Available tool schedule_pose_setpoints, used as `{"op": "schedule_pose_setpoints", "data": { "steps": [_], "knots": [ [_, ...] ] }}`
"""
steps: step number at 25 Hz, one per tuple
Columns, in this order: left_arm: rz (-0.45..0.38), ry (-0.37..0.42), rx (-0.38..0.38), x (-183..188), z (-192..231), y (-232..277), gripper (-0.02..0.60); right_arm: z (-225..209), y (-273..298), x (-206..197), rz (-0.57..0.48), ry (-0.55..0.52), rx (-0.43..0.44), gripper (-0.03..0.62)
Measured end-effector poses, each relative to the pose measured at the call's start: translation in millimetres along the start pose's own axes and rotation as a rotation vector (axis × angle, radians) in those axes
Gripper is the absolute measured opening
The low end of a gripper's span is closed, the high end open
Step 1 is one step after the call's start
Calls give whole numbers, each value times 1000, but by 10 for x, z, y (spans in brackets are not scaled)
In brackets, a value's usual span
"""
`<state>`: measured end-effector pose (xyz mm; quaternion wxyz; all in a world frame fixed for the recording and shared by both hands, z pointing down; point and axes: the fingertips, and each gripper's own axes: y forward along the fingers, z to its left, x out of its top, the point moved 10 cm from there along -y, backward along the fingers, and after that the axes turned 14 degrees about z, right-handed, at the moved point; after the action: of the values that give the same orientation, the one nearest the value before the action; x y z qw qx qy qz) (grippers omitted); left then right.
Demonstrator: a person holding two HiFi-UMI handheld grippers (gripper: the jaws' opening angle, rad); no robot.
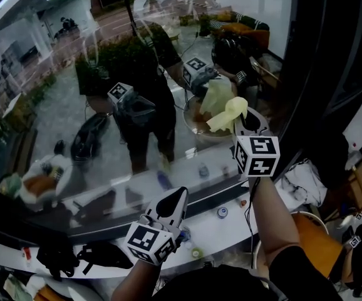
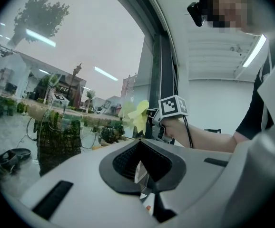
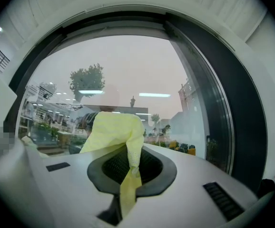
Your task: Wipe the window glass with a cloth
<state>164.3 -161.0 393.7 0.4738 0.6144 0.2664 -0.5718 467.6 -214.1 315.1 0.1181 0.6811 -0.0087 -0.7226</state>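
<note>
The window glass [image 1: 106,55] fills the upper left of the head view and mirrors the person and both grippers. My right gripper [image 1: 238,119] is raised near the pane's right side, shut on a pale yellow cloth [image 1: 226,111] bunched above its jaws at the glass. In the right gripper view the cloth [image 3: 112,133] hangs from the clamped jaws of the right gripper [image 3: 130,165], with the glass [image 3: 128,70] just beyond. My left gripper [image 1: 178,198] is lower, over the sill, jaws together on nothing. The left gripper view shows the left gripper [image 2: 142,175] and the cloth [image 2: 136,114] farther off.
A dark window frame [image 1: 319,74] runs down the right of the pane. Below it, a white sill [image 1: 231,227] carries small items such as a cap [image 1: 222,212]. Black bags [image 1: 59,253] lie at the lower left. An orange seat [image 1: 319,243] stands at the lower right.
</note>
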Motion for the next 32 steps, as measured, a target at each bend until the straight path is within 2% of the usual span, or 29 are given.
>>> {"op": "schedule_pose_setpoints", "data": {
  "steps": [16, 24, 32],
  "knots": [
    [18, 13, -1, 4, -77, 46, -2, -19, 9, -10, -18, 4, 15, 37],
    [38, 6, 14, 14, -125, -89, -2, -38, -90, -117, 35, 69, 54, 38],
    [2, 6, 12, 227, -155, -82, -2, 15, -345, -23, -29, 104, 84, 38]
  ]
}}
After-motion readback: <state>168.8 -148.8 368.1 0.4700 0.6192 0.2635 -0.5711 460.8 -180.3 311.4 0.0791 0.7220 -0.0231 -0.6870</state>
